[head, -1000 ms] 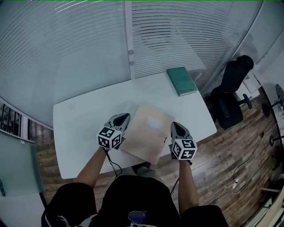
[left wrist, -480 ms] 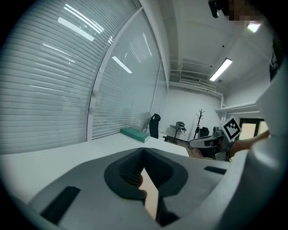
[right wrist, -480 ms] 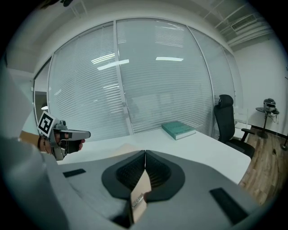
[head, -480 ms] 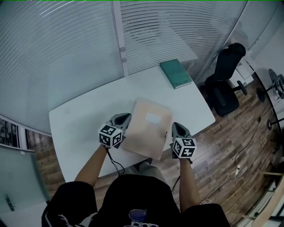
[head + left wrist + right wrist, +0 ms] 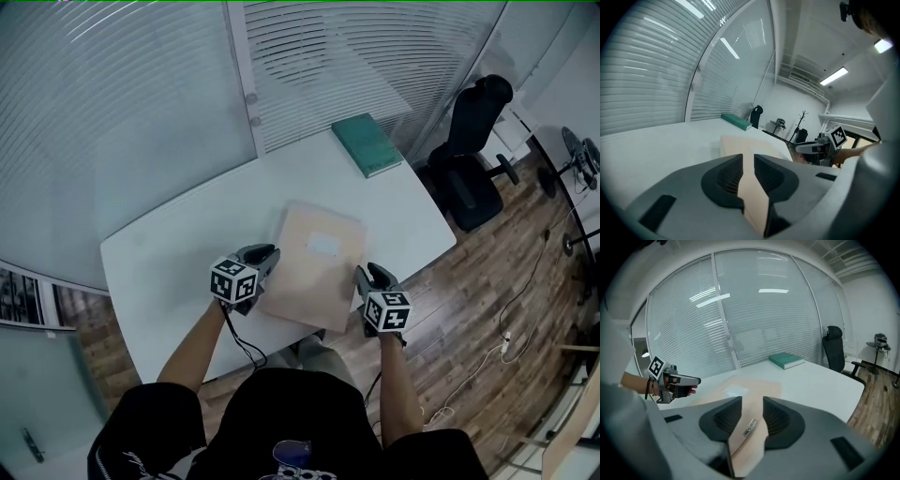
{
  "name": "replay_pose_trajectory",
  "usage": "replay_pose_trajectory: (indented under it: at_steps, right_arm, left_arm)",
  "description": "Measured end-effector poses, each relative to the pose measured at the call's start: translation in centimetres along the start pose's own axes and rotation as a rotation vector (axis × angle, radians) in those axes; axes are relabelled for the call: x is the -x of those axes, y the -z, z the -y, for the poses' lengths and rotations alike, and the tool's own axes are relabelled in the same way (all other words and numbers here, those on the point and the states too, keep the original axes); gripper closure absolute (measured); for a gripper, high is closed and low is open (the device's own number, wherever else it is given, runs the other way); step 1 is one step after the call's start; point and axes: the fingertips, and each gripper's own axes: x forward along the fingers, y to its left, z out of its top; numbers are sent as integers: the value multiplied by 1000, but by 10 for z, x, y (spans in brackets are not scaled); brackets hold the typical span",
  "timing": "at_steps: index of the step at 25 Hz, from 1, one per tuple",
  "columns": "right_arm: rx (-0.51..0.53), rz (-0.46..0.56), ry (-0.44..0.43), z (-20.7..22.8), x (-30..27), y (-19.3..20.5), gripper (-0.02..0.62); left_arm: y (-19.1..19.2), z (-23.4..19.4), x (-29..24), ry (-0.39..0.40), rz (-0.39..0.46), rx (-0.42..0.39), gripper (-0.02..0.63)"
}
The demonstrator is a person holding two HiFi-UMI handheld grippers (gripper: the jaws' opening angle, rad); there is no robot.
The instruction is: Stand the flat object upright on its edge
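A flat beige folder [image 5: 314, 267] with a white label lies on the white table [image 5: 169, 253], its near corner over the front edge. My left gripper [image 5: 270, 255] is at its left edge. In the left gripper view the folder [image 5: 754, 145] fills the narrow gap of that gripper [image 5: 748, 161], whose jaws have just been opening slightly. My right gripper [image 5: 361, 277] is at the folder's right edge. Its jaws [image 5: 752, 406] have just been opening and stand wider than the folder [image 5: 750, 387], whose metal clip [image 5: 750, 426] shows between them.
A green book [image 5: 367, 145] lies at the table's far right corner by the blinds. A black office chair [image 5: 473, 141] stands on the wooden floor to the right of the table. A person's legs are under the near edge.
Both grippers have come down with the folder, which now lies flatter on the table. The right jaws have parted from it.
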Motion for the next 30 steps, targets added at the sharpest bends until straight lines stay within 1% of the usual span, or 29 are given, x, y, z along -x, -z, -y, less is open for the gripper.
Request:
replay_pose_trajectory:
  at_steps: [1,2,5,7,10,15,18,23,25,26,30]
  right_arm:
    - [-8,-11,-10,-1,-1,4,440]
    - [-14,-22,-17,-1,-2,8,420]
    - [-19,-54,-22,-1,-4,20,374]
    - [-27,-74,-25,-1,-6,27,356]
    - [-59,-93,-35,-1,-10,35,337]
    - [-122,-113,-39,4,-19,45,305]
    - [-163,-128,-53,7,-27,47,298]
    - [-214,-163,-98,6,-35,53,298]
    - [-243,-174,-126,2,-37,55,302]
    - [-254,-177,-137,1,-38,55,334]
    - [-267,-173,-123,-1,-38,54,341]
  left_arm:
    - [5,0,-2,11,-14,9,527]
    - [9,0,-4,22,-26,18,492]
    - [20,0,-10,37,-65,22,409]
    - [25,1,-13,35,-90,7,374]
    - [32,-4,-17,21,-118,11,364]
    - [47,-14,-23,17,-157,86,347]
    - [49,-14,-26,27,-167,110,342]
    - [52,-12,-31,46,-182,141,342]
    - [53,-12,-31,48,-184,153,351]
    - [53,-12,-32,45,-184,155,351]
    - [52,-10,-31,36,-179,162,360]
